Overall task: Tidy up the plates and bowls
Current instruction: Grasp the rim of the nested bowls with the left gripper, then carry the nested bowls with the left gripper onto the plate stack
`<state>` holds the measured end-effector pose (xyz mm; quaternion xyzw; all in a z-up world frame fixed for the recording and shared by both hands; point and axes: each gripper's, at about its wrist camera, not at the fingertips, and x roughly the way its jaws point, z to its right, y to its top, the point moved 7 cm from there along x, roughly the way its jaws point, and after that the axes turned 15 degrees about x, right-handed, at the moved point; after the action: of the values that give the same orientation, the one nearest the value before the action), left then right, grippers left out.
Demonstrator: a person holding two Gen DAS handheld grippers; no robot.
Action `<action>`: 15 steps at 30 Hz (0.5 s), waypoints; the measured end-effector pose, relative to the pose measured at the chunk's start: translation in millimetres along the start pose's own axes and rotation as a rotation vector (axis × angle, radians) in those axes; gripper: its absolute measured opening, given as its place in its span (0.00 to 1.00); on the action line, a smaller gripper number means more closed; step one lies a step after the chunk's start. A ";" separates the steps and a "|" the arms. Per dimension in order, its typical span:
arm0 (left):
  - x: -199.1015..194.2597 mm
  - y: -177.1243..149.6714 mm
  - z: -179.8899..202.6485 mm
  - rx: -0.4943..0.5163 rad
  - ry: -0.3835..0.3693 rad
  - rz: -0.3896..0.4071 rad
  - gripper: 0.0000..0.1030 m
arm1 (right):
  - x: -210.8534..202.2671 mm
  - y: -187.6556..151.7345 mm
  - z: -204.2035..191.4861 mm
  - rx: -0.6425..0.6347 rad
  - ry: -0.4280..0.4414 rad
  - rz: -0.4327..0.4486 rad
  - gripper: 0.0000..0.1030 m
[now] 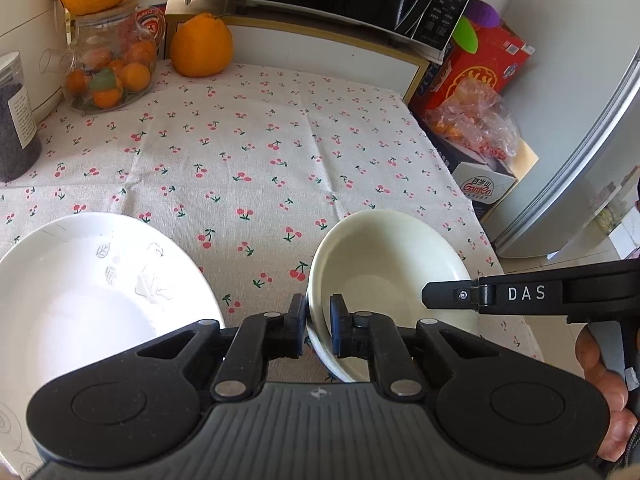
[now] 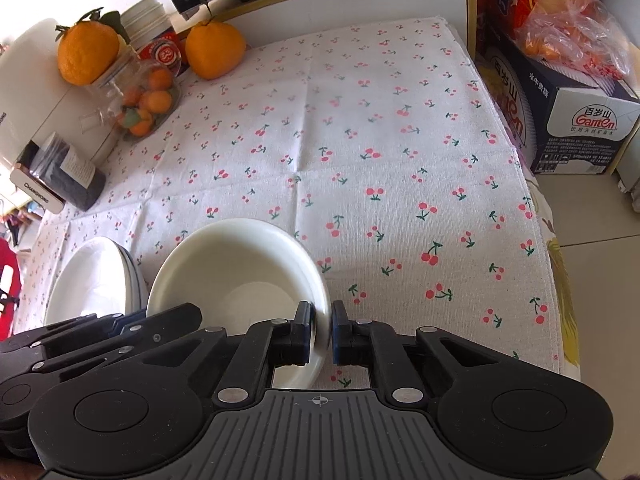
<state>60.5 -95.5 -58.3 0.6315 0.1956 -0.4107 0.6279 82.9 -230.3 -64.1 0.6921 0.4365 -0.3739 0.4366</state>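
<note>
the left gripper and the right gripper each had their fingers clamped on opposite rims of the cream round ceramic bowl over the cherry-print cloth-covered table. just left of that bowl sat the white leaf-patterned plate.
</note>
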 end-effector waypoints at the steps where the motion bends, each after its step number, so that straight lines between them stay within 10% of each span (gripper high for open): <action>1: -3.4 1.3 0.1 -0.004 -0.001 0.007 0.11 | -3.6 1.1 -1.9 -0.003 0.003 0.013 0.10; 15: -59.9 7.4 -41.6 -0.112 0.066 0.123 0.11 | -35.2 0.2 -79.2 -0.095 0.085 0.124 0.11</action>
<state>42.4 -40.7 -13.1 0.6196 0.1995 -0.3386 0.6795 82.0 -166.4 -5.6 0.7114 0.4284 -0.2954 0.4723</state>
